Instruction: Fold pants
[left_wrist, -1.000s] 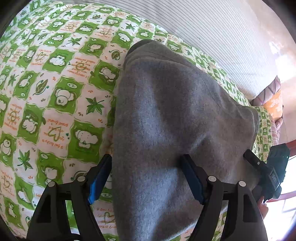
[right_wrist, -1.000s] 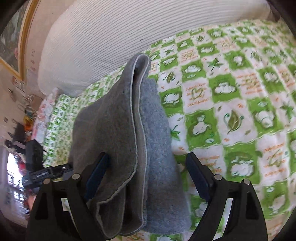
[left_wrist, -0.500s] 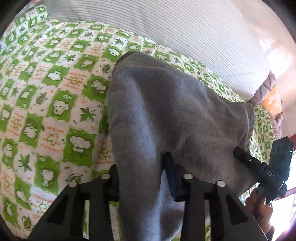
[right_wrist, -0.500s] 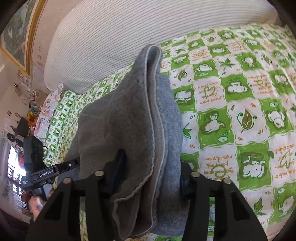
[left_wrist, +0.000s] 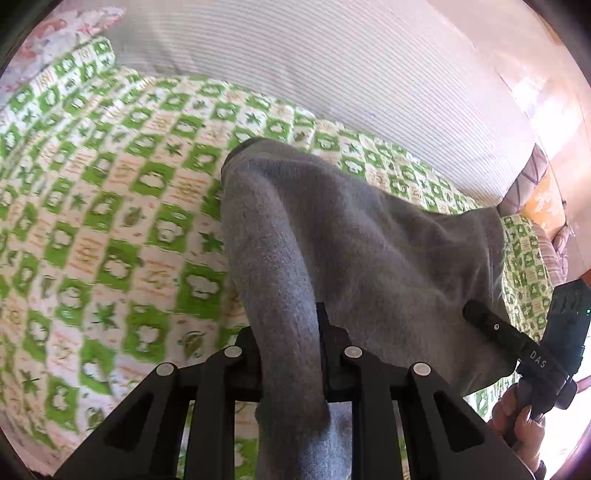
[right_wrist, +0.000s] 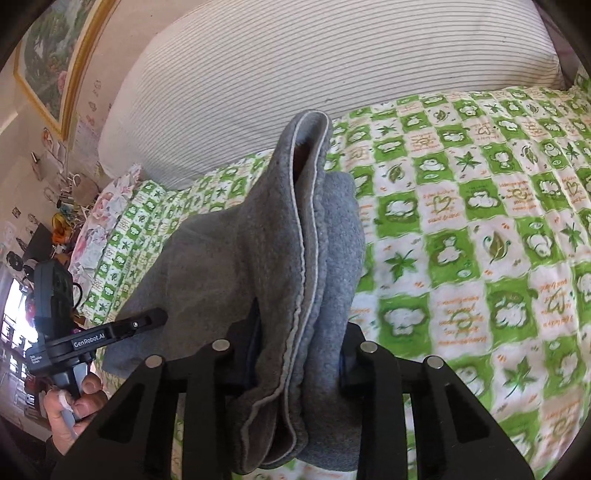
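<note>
A: Where were the pants (left_wrist: 369, 236) when you stopped?

B: You had the grey fleece bunched above the green-checked bedspread (left_wrist: 122, 221), its far end resting on it near the striped pillow (right_wrist: 314, 62).

A: And the claws?

B: Your left gripper (left_wrist: 290, 350) was clenched on one gathered edge; your right gripper (right_wrist: 299, 354) was clamped on the layered, hemmed edge.

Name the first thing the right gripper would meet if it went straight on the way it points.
The right gripper is shut on the grey pants, so those come first. Beyond them, probably the striped pillow, though depth is unclear.
</note>
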